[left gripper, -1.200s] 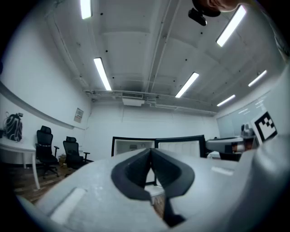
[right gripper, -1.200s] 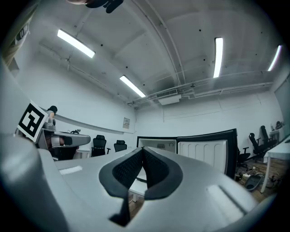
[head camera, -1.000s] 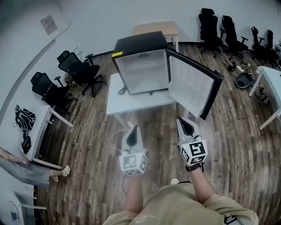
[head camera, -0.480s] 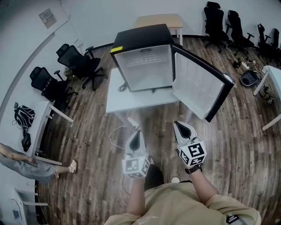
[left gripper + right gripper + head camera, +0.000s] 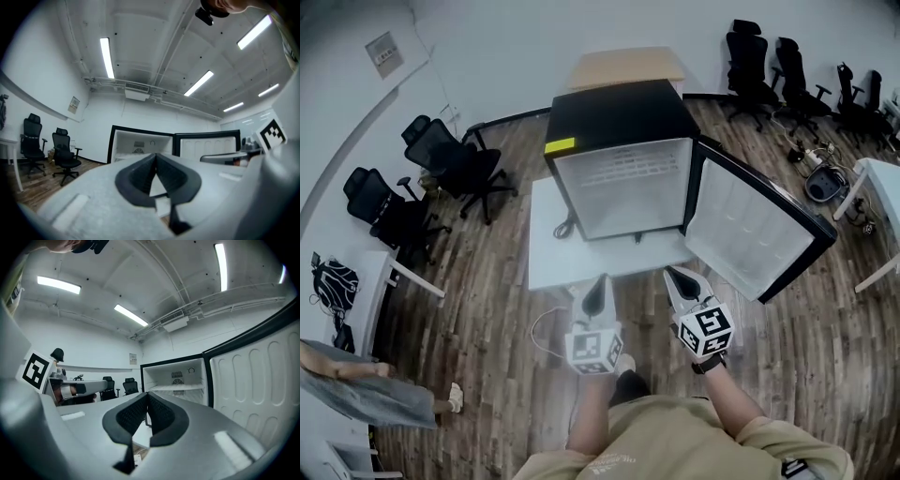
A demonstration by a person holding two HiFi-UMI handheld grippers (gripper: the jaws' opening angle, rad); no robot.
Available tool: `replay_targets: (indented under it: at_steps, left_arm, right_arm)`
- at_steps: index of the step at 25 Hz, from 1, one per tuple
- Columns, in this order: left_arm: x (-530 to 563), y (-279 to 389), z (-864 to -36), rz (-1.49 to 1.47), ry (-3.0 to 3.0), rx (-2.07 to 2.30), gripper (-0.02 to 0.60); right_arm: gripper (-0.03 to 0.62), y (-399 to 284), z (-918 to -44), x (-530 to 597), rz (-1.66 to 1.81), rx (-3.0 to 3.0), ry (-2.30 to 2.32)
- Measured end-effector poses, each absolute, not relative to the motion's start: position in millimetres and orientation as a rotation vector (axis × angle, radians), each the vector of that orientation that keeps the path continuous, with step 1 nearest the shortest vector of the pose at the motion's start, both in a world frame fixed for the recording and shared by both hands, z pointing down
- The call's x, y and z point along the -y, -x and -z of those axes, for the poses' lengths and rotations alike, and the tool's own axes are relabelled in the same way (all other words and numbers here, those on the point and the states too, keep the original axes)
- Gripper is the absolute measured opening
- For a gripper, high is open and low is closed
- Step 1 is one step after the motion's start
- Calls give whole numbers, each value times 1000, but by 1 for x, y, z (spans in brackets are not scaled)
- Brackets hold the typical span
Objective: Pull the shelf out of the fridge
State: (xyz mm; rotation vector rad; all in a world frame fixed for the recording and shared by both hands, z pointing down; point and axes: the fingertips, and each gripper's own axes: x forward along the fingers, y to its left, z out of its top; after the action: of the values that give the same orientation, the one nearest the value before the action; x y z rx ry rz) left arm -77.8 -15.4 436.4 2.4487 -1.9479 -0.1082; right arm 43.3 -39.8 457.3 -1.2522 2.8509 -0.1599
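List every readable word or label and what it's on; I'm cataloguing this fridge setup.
Nothing here reads clearly.
Yellow sticker on the fridge, top front corner: too small to read.
Wall notice: blurred.
Print on the person's shirt: blurred.

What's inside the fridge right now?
One white shelf across the fridge, a vent grille and round dial on its back wall. Its bottom is covered by the right hand-held gripper.
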Motion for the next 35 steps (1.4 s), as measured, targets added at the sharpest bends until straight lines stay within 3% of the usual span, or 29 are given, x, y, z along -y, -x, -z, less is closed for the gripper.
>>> replay_targets:
  at_steps: [15,32,35]
  left_arm:
    - [157,170,-452,122,-2514,1729,2]
    - [263,135,-491,49,-2429,1625,2]
    - [279,133,-493,48,-2416,1642,2]
  right_arm:
    - [5,57,-467,171,237,-2773,1396]
    - [15,24,-497,293,652,-2545,1281]
    - [55,23,-504,313,769,-2480,1211]
